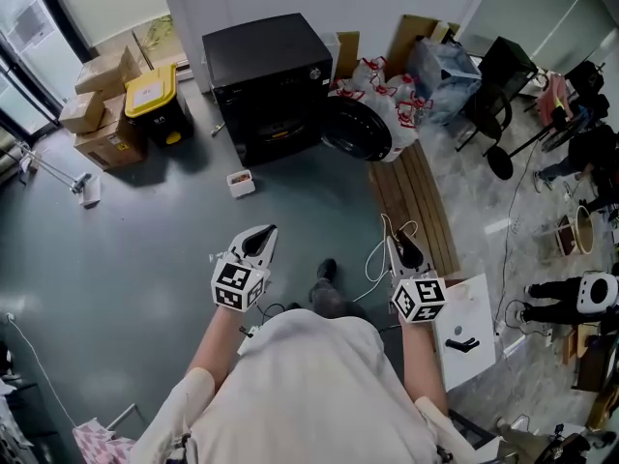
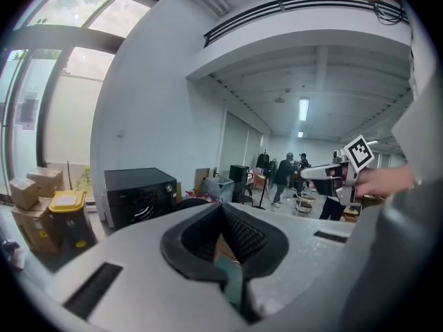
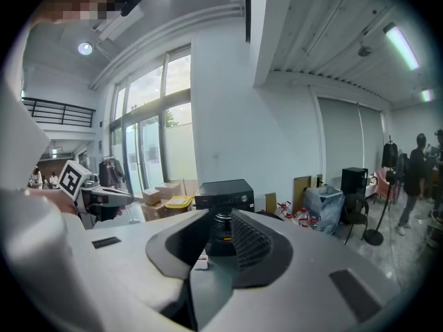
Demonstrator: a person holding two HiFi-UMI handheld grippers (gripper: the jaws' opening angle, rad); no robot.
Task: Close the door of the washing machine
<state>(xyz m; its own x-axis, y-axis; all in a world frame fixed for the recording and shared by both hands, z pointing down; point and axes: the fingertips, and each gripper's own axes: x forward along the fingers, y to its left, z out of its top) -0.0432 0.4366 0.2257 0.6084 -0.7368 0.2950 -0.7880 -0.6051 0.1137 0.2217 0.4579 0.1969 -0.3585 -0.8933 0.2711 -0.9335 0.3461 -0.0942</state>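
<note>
A black washing machine [image 1: 266, 75] stands against the far wall, and its round door [image 1: 356, 129] hangs open to the right. It also shows in the left gripper view [image 2: 138, 196] and, between the jaws, in the right gripper view [image 3: 225, 194]. Both grippers are held low in front of the person, well short of the machine. My left gripper [image 1: 259, 240] [image 2: 222, 209] has its tips together and holds nothing. My right gripper [image 1: 406, 249] [image 3: 220, 220] stands open with nothing between its pads.
Cardboard boxes [image 1: 102, 104] and a yellow-lidded bin [image 1: 155, 100] sit left of the machine. A small white box [image 1: 240, 182] lies on the floor before it. A slatted wooden bench [image 1: 416, 206], bags [image 1: 387, 90] and a black chair [image 1: 498, 95] crowd the right side.
</note>
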